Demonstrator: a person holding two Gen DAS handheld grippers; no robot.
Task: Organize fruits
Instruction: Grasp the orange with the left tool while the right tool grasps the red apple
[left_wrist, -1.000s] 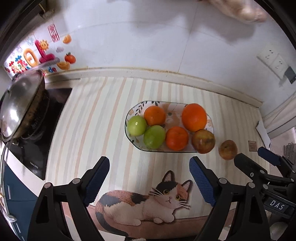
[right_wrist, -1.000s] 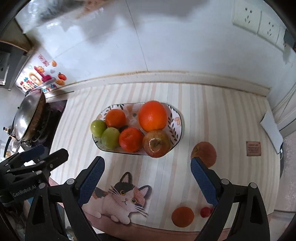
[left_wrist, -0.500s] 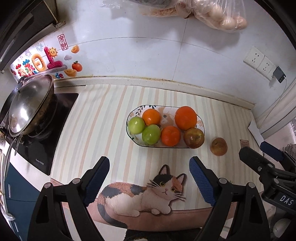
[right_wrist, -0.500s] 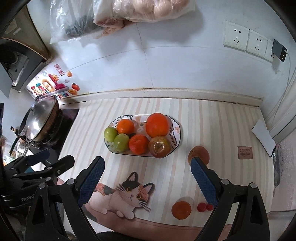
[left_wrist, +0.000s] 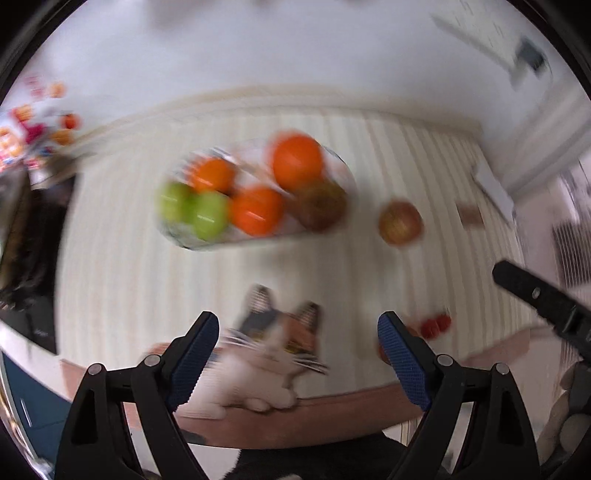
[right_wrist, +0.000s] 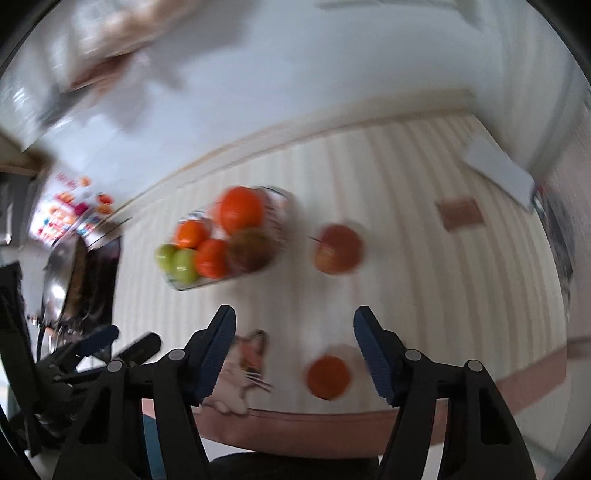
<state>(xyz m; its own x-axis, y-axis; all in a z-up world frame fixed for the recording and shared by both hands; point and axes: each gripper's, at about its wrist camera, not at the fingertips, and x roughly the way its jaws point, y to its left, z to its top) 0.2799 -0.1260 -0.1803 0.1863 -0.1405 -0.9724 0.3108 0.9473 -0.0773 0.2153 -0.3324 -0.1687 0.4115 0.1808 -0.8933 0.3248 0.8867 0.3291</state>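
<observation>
Hovering above the bench (right_wrist: 406, 184), the right claw (right_wrist: 294, 354) is released, its blue pads wide apart and holding nothing; the left claw (left_wrist: 297, 354) is released too and empty. Both views are blurred, so fine detail is hard to tell. The dish (right_wrist: 282, 206) is the landmark: it holds two green fruits, three orange ones and a brownish apple, packed close together. Still loose on the bench are a red apple (right_wrist: 338, 254) just to the right of the dish, a small orange (right_wrist: 328, 376) well in front of the dish near the bench's front edge, and a pair of little red fruits (left_wrist: 436, 325) beside that orange. The step in hand looks like reaching for a loose fruit, most likely the small orange, which sits nearly between the right claw's pads. To do it well, centre the pads on the orange's widest part, come down square, and close gently; round fruit rolls away if nudged off-centre, and the bench edge is close behind it.
</observation>
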